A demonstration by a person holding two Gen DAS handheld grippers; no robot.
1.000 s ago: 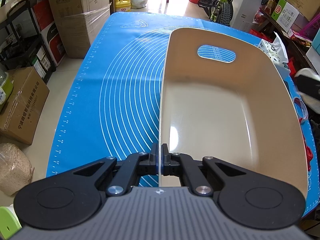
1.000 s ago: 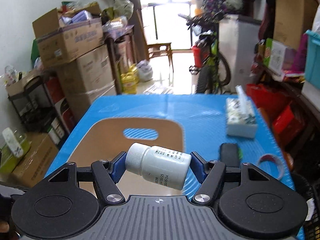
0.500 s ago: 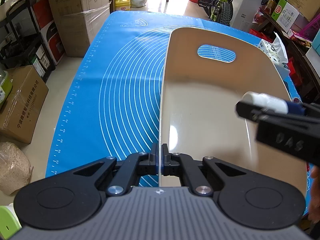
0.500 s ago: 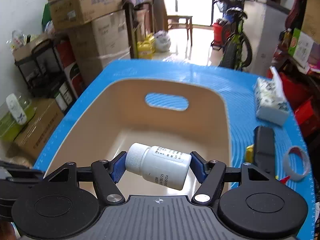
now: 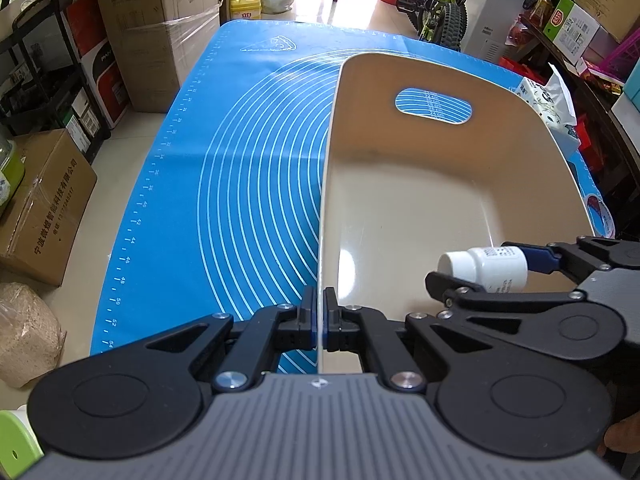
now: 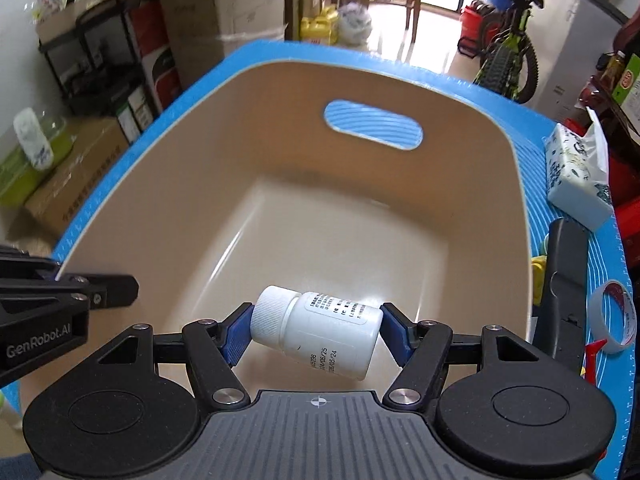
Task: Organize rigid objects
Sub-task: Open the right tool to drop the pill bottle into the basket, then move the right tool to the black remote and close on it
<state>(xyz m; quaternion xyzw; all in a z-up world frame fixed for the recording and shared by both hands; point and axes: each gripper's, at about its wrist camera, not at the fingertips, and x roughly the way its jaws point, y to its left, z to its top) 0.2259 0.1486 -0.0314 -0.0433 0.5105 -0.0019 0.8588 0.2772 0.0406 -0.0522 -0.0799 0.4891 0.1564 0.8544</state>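
Note:
A beige plastic bin point(image 5: 560, 168) with a handle slot stands on the blue mat; it fills the right wrist view point(image 6: 168, 168). My left gripper point(image 5: 320, 320) is shut on the bin's near left rim. My right gripper point(image 6: 316, 332) is shut on a white pill bottle point(image 6: 320, 336), held sideways with its cap to the left, over the near part of the bin's inside. The bottle point(image 5: 484, 268) and the right gripper point(image 5: 488, 276) also show in the left wrist view, low inside the bin.
A tissue pack point(image 6: 580, 176), a black remote-like object point(image 6: 564, 272), a tape roll point(image 6: 616, 316) and small yellow and red items lie on the blue mat point(image 5: 240, 168) right of the bin. Cardboard boxes, shelves and a bicycle point(image 5: 436, 4) surround the table.
My right gripper has carried the pill bottle forward and down, from beside the bin to over its inside. The left gripper has kept its hold on the rim.

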